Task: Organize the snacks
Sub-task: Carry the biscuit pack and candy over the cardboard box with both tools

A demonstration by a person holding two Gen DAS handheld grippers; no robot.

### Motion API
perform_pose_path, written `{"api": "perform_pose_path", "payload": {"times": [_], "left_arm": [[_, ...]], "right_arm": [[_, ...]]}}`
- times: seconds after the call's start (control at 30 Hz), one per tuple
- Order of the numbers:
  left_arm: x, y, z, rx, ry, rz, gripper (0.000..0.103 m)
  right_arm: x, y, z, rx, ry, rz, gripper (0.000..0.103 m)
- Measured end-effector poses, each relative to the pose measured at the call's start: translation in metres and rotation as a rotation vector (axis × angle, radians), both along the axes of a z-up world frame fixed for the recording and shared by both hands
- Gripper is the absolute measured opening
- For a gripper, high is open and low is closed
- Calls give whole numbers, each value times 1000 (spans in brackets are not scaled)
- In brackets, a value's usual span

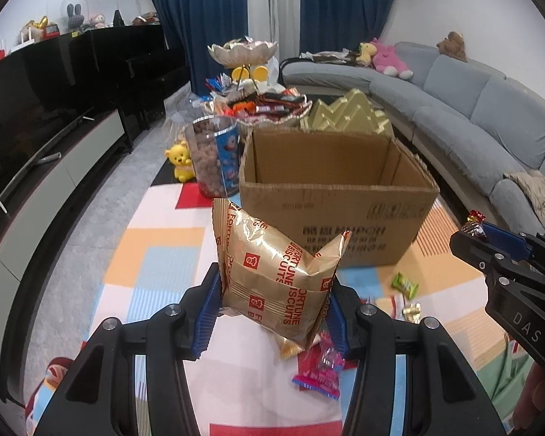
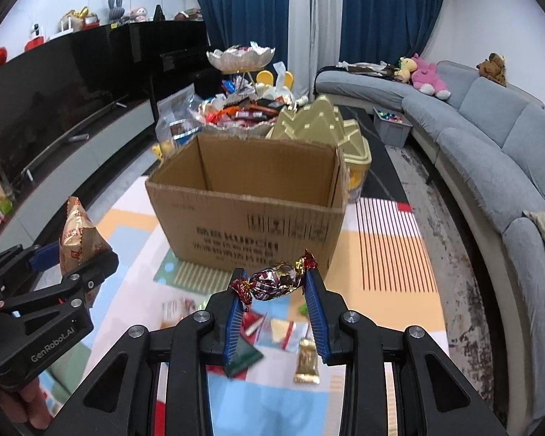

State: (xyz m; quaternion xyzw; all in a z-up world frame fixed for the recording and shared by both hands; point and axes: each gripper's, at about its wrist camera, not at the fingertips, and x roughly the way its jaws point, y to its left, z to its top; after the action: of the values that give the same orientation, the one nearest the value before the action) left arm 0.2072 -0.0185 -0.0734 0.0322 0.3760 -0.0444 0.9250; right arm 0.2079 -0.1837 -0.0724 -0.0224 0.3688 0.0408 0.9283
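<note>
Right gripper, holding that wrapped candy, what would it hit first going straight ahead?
Probably the near wall of the cardboard box, straight beyond the right gripper and its candy; depth is uncertain.

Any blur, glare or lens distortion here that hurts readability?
Left wrist: fisheye bends the sofa; foil biscuit bag glares slightly, print readable; loose candies beneath look soft. Right wrist: wrapped candy sharp; packets on the mat motion-blurred; dark corner vignetting.
</note>
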Motion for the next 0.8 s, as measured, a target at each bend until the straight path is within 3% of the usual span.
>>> {"api": "perform_pose_path", "payload": {"times": [0.8], "left_arm": [[85, -15, 46, -9, -83, -16, 51]], "right_arm": [[79, -8, 48, 30, -72, -58, 34]]}}
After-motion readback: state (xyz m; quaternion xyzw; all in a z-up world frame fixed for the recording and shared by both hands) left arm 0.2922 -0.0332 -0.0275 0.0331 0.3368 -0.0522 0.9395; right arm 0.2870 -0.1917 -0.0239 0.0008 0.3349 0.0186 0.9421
